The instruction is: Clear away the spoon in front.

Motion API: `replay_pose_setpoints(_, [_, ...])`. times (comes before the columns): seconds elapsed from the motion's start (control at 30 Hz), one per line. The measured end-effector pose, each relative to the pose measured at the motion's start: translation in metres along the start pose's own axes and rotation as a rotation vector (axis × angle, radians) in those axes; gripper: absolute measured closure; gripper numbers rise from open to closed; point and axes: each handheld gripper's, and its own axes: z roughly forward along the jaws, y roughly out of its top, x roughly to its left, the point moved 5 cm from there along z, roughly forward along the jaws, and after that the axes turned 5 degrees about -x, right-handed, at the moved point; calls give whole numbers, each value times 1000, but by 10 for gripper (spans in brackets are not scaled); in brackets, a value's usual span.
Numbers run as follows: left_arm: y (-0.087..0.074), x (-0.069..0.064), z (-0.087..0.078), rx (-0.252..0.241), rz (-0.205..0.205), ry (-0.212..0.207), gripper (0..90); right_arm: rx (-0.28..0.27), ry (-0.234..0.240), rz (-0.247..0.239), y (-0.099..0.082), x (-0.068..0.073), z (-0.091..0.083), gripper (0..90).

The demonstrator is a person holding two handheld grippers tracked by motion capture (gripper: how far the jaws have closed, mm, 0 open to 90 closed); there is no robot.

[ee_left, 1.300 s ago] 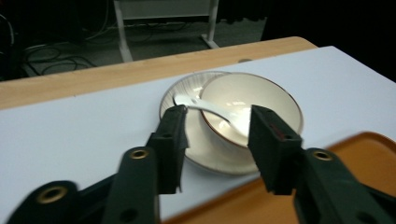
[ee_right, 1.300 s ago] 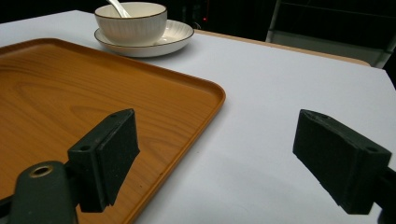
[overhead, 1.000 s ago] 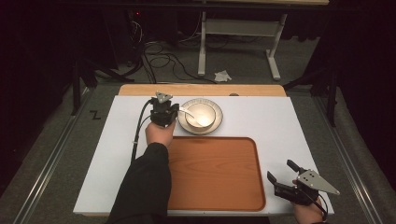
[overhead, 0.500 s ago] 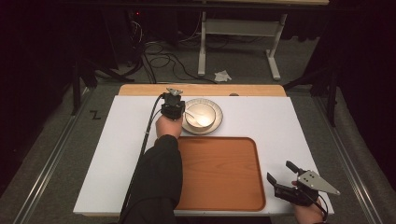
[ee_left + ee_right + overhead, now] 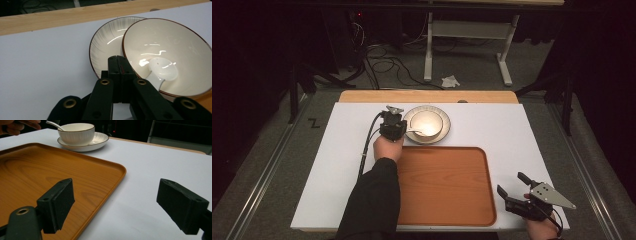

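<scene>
A dark room with cables on the floor surrounds a white table (image 5: 337, 175), its far edge a strip of pale wood. The biggest thing on it is a wooden tray (image 5: 442, 185) at the near side, bare, probably waiting to receive the crockery. Beyond the tray's far rim sits a ribbed saucer (image 5: 447, 134) with a dark edge, and on it a cream bowl (image 5: 428, 122). A white ceramic spoon (image 5: 160, 72) lies inside the bowl, its handle leaning over the rim toward the person's left.

The left gripper (image 5: 119, 62) hangs at the bowl's left rim, just beside that handle, its jaws pressed together with nothing between them, so the spoon looks not yet taken. The right gripper (image 5: 117, 205) rests at the table's near right corner, just right of the tray, its jaws spread wide and empty, seemingly idle.
</scene>
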Motion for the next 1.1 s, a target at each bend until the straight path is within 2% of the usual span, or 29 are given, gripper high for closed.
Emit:
replay_pose_setpoints(0.23, [-5, -11, -14, -12, -12, -72, 900, 6, 3, -6, 0, 2, 2, 153])
replay_pose_setpoints(0.33, [-4, -19, -19, -23, 7, -91, 899, 7, 4, -6, 0, 3, 3, 153])
replay_pose_setpoints(0.5, [2, -24, -32, -66, 1, -104, 870, -2, 10, -14, 1, 2, 2, 153])
replay_pose_setpoints(0.57, [5, -22, -36, -70, -10, -121, 813, 4, 6, -9, 0, 2, 2, 153])
replay_pose_setpoints(0.63, [6, -20, -39, -80, -26, -132, 705, 4, 3, -2, 0, 1, 1, 153])
replay_pose_setpoints(0.73, [5, -19, -41, -77, 8, -106, 543, -2, 5, -11, 1, 1, 0, 153])
replay_pose_setpoints(0.8, [3, -18, -41, -57, 24, -101, 438, 0, 9, -18, 1, 2, 1, 153])
replay_pose_setpoints(0.9, [-3, -16, -38, -34, -23, -128, 226, 3, 11, -13, 1, 4, 2, 153])
replay_pose_setpoints(0.97, [-5, -13, -37, -17, -38, -129, 166, 9, 15, -19, 0, 6, 3, 153])
replay_pose_setpoints(1.1, [-5, -7, -35, -10, -38, -140, 160, 9, 16, -27, 0, 7, 2, 153])
